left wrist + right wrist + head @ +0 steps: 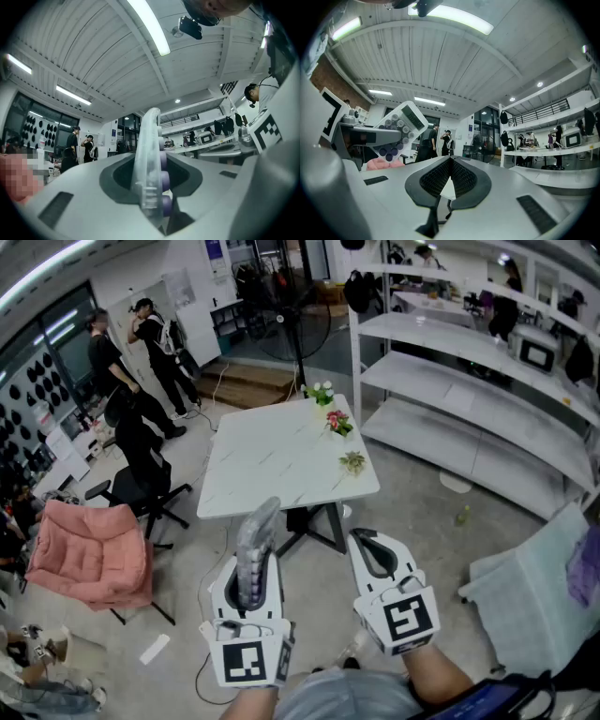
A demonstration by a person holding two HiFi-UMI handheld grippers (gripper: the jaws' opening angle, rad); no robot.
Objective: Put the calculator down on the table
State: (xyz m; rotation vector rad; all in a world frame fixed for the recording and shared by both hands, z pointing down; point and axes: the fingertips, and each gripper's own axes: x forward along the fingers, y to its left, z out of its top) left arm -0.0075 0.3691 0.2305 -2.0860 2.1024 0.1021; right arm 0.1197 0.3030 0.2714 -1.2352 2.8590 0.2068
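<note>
A pale calculator with purple keys stands on edge between the jaws of my left gripper, which is shut on it. In the left gripper view the calculator rises edge-on from between the pads. The right gripper view shows the calculator from its key side, off to the left. My right gripper is shut with nothing in it, its tips meeting. Both grippers hang over the floor, short of the white table ahead.
Small flower pots line the table's right edge. A pink chair and a black office chair stand to the left, white shelving to the right. People stand at the back left.
</note>
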